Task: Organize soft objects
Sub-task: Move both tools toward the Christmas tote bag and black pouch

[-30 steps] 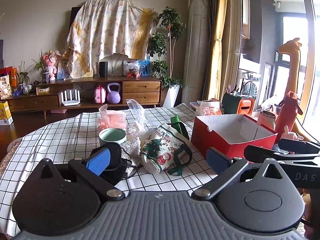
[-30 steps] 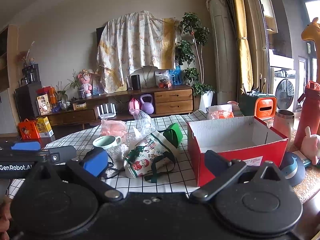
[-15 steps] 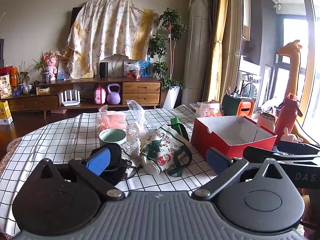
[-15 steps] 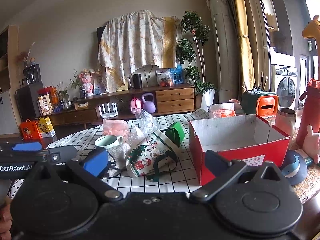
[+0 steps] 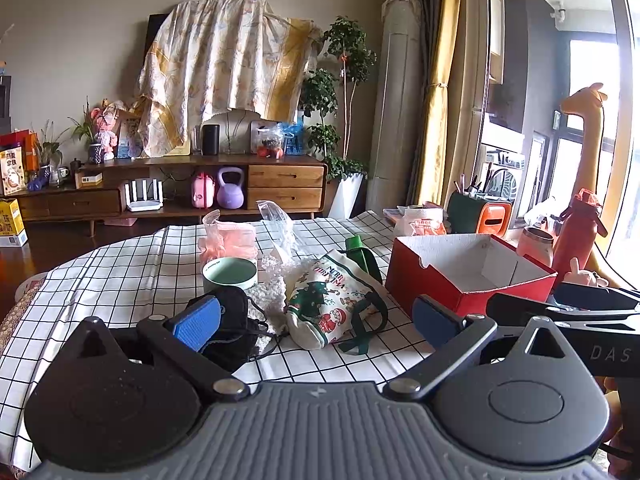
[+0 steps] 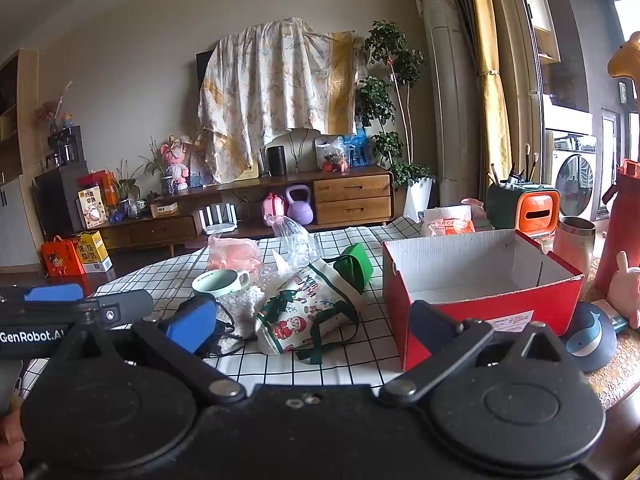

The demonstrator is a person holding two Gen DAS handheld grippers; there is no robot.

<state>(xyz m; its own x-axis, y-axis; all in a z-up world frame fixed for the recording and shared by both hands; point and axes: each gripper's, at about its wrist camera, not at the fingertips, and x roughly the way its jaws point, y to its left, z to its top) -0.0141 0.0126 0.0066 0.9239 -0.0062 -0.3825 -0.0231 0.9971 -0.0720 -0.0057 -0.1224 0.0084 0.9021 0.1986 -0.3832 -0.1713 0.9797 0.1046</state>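
Claws spread and empty above the near edge of the worktop, soft things heaped just ahead.

Left claw (image 5: 316, 322) and right claw (image 6: 312, 326) both hover wide apart, pinching nothing. The Christmas pouch (image 5: 330, 304) lies between the left claw's pads and a little beyond, the black mask (image 5: 236, 324) right at its left pad; the red box (image 6: 480, 280) stands open to the right. My guess: a grab into this heap could snag the pouch's green straps, drag the mask's cords along, or knock the mug (image 5: 229, 274) close behind.
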